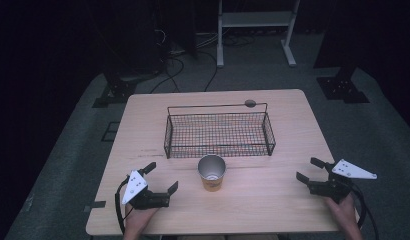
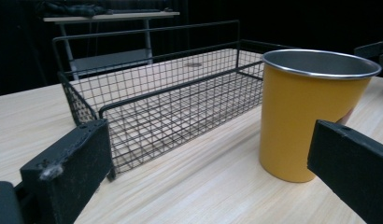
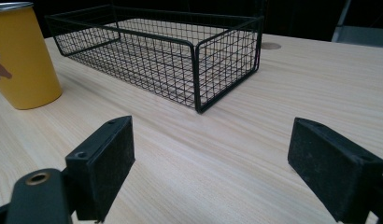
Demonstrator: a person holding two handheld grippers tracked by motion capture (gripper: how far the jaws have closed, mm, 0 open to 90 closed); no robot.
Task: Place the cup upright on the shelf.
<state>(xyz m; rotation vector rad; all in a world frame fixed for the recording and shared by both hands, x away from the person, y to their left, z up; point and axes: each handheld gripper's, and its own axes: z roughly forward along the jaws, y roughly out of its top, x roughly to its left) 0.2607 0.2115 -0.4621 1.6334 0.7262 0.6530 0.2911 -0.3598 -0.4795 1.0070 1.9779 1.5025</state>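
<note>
A yellow cup with a steel rim stands upright on the wooden table, just in front of a black wire basket. My left gripper rests at the front left, open, its jaws wide apart with nothing between them. From the left gripper view the cup stands close ahead on the right and the basket on the left. My right gripper sits at the front right, open and holding nothing. In the right gripper view the cup is far left, beside the basket.
The basket holds nothing that I can see. A round grommet sits in the table behind it. Beyond the table are a white stand, cables and black bases on a grey floor. Bare wood lies between both grippers.
</note>
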